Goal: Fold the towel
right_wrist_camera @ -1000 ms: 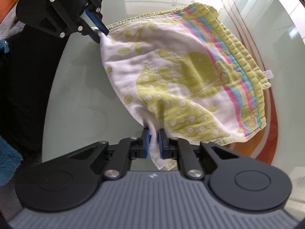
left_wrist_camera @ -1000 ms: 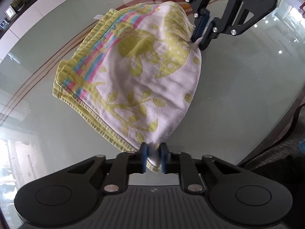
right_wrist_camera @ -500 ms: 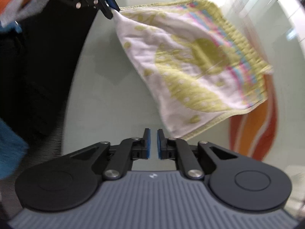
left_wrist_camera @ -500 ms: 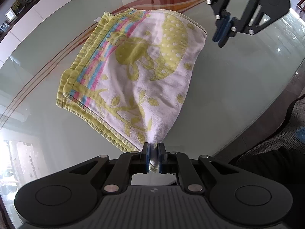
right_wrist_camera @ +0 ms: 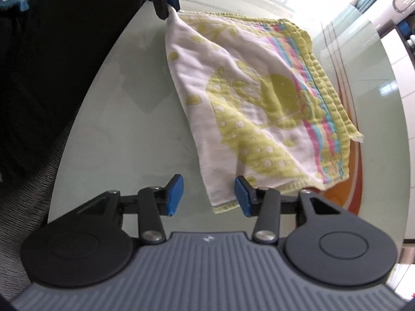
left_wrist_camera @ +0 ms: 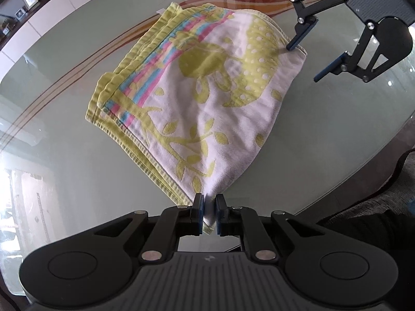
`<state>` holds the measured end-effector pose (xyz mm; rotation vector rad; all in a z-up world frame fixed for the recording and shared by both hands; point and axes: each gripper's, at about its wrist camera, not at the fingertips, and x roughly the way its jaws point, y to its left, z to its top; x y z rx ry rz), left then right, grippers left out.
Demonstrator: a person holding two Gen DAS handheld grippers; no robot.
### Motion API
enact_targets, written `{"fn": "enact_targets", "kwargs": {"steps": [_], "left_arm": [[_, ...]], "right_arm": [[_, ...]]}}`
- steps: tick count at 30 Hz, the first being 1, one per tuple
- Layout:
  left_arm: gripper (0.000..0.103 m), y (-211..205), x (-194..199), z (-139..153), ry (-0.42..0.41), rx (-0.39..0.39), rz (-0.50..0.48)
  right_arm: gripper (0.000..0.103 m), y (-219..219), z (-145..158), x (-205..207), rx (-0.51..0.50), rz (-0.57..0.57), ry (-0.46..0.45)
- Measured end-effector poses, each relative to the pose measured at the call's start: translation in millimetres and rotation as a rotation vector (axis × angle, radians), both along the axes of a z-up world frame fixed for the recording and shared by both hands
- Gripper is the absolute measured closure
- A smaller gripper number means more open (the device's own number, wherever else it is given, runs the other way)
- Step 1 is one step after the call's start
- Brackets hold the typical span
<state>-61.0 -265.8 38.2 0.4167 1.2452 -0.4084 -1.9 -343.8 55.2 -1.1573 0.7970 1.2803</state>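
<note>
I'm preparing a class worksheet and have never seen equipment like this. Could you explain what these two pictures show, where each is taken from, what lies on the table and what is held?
A person holds two hand-held clamps, each with a camera looking along its two fingers. One picture comes from the left gripper, the other from the right gripper. A folded towel, white with yellow-green pattern and striped border, lies on a glass table. The left gripper pinches one towel corner. The right gripper's jaws are opening; a towel corner lies between them, not pinched.
</note>
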Motion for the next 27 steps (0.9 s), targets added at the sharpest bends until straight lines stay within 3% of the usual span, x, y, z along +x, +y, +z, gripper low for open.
{"fn": "enact_targets", "kwargs": {"steps": [3,8,12,15,18,22,24,26,27], "left_arm": [[0.090,4,3,-1,0.006,-0.003,0.014],[0.084,13,11,0,0.008,-0.020,0.038],[0.078,15,17,0,0.003,-0.026,0.039],[0.066,10,13,-1,-0.019,-0.009,-0.016],[0.054,7,4,-3,-0.044,0.012,-0.074],[0.046,7,-3,-4,-0.069,0.007,-0.112],[0.044,9,-5,-2,-0.087,0.003,-0.115],[0.044,11,-7,2,-0.099,-0.010,-0.110],[0.043,12,-6,2,-0.101,-0.014,-0.110]], "right_arm": [[0.063,6,-1,10,-0.004,0.020,0.014],[0.083,13,0,23,-0.034,0.026,0.069],[0.084,19,-1,30,-0.054,0.024,0.104],[0.083,23,-2,31,-0.065,0.021,0.111],[0.078,24,-3,30,-0.070,0.010,0.095],[0.069,24,-4,27,-0.058,-0.024,0.094],[0.058,22,-4,23,-0.044,-0.040,0.090],[0.035,19,-7,13,-0.028,-0.045,0.067],[0.032,18,-8,8,-0.024,-0.038,0.068]]}}
